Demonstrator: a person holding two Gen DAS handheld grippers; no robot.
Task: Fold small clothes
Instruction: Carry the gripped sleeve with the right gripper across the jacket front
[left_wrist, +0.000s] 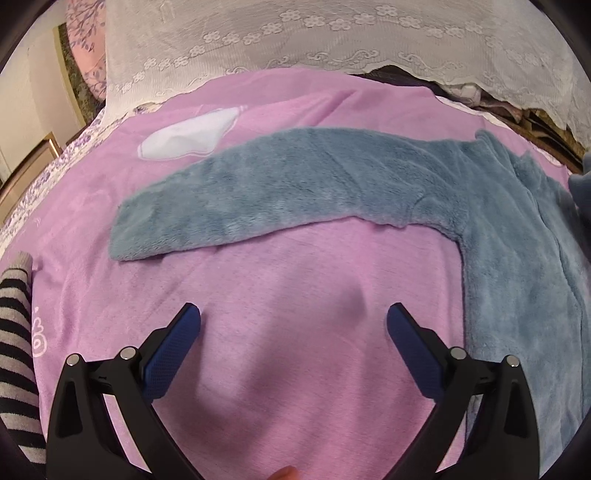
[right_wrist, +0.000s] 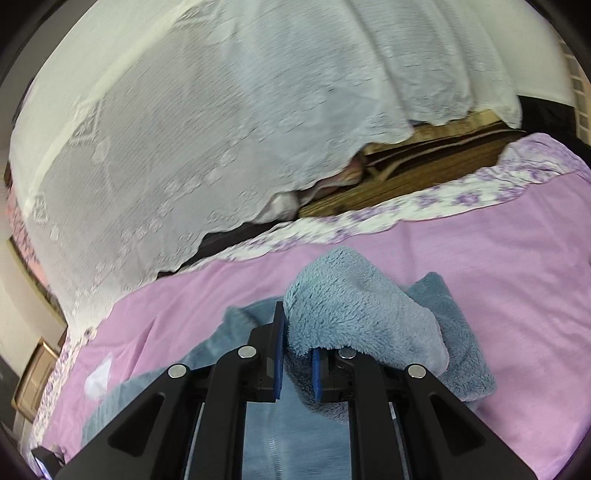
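Observation:
A blue-grey fleece garment (left_wrist: 517, 258) lies on the pink sheet (left_wrist: 277, 332). One long sleeve (left_wrist: 277, 192) stretches flat to the left. My left gripper (left_wrist: 293, 321) hovers open over bare sheet below that sleeve, with nothing between its fingers. In the right wrist view my right gripper (right_wrist: 297, 339) is shut on the garment's other sleeve (right_wrist: 351, 306). That sleeve is lifted and draped over the right finger, while the garment's body (right_wrist: 258, 424) lies beneath the gripper.
A white lace cover (left_wrist: 332, 40) hangs along the far side of the bed. A white print (left_wrist: 188, 134) marks the sheet at the upper left. A striped black-and-grey sleeve (left_wrist: 16, 350) shows at the left edge. A wooden bed frame (right_wrist: 424, 162) lies beyond the floral sheet border (right_wrist: 369, 214).

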